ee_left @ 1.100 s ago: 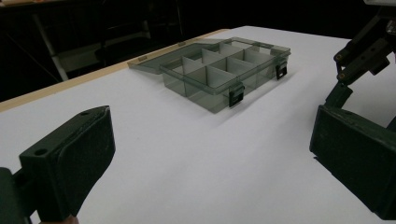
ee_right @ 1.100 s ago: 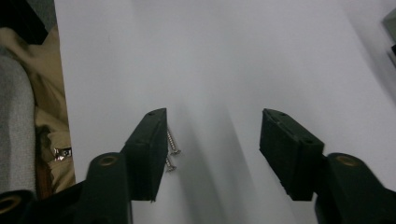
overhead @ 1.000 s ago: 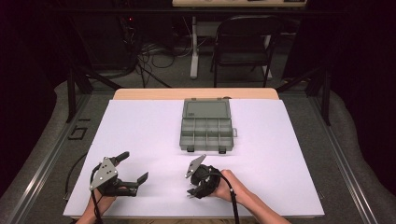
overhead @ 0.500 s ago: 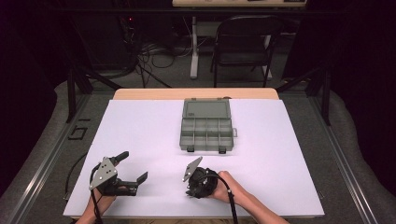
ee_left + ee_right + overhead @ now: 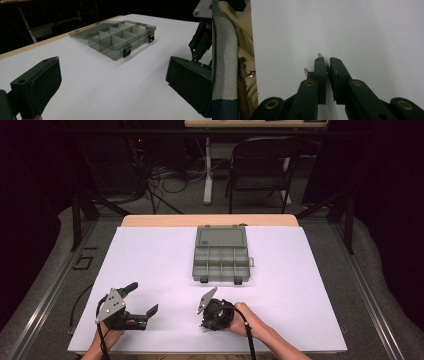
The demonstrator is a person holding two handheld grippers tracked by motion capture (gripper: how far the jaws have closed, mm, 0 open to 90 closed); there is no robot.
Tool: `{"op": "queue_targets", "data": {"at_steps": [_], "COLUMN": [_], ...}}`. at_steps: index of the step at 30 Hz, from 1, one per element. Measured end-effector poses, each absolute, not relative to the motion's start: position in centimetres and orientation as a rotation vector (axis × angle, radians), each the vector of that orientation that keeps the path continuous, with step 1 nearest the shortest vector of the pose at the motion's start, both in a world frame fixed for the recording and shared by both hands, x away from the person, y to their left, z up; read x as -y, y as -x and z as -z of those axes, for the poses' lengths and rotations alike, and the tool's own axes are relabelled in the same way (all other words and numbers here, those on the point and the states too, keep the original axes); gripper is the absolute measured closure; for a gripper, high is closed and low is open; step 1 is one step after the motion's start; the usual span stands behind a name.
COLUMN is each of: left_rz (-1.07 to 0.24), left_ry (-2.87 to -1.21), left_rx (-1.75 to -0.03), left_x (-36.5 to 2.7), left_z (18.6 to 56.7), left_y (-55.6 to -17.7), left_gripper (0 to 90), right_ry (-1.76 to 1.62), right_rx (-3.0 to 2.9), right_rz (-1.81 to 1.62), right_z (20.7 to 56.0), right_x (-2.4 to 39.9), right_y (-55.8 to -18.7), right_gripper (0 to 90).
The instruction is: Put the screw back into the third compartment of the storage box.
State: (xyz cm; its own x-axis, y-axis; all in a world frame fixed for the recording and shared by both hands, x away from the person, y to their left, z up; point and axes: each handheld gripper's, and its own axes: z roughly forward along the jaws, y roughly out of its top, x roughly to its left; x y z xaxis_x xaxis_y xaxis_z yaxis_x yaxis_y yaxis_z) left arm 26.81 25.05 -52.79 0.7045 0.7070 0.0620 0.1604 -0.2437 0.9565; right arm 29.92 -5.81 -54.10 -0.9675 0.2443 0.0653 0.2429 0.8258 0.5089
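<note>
Two screws lie at the near table edge beside our right gripper, whose jaws have just been closing to a slit with nothing clearly pinched, while our left gripper gapes wide and the far box looks empty, so all sorting remains.

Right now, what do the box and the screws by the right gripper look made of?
Box: likely plastic, smoky and translucent; the dividers show through its walls, the latches are dark. Screws: apparently metal, bright silvery, with threads visible on the pointed tips beside the right gripper, whose jaws have just been closing. Whether a screw is pinched between the pads is unclear.
</note>
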Motion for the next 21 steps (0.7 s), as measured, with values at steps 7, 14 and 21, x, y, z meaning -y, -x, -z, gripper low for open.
{"op": "queue_targets", "data": {"at_steps": [7, 14, 21], "left_rz": [-0.598, -0.598, -0.599], "left_ry": [-1.776, -1.775, -1.774], "left_rx": [-0.688, -0.688, -0.689], "left_x": [-25.1, -25.1, -25.1], "left_z": [52.8, 52.8, 52.8], "left_y": [-26.8, -26.8, -26.8], "left_gripper": [0.1, 0.1, 0.1], "right_ry": [-0.411, -0.427, -0.445], "right_rx": [-2.988, -2.942, -2.922], "right_rz": [-0.830, -0.853, -0.855], "right_z": [53.7, 52.6, 52.2], "right_x": [6.0, 6.7, 7.2], "right_y": [-30.0, -30.2, -30.4], "right_gripper": [85.3, 85.4, 85.5]}}
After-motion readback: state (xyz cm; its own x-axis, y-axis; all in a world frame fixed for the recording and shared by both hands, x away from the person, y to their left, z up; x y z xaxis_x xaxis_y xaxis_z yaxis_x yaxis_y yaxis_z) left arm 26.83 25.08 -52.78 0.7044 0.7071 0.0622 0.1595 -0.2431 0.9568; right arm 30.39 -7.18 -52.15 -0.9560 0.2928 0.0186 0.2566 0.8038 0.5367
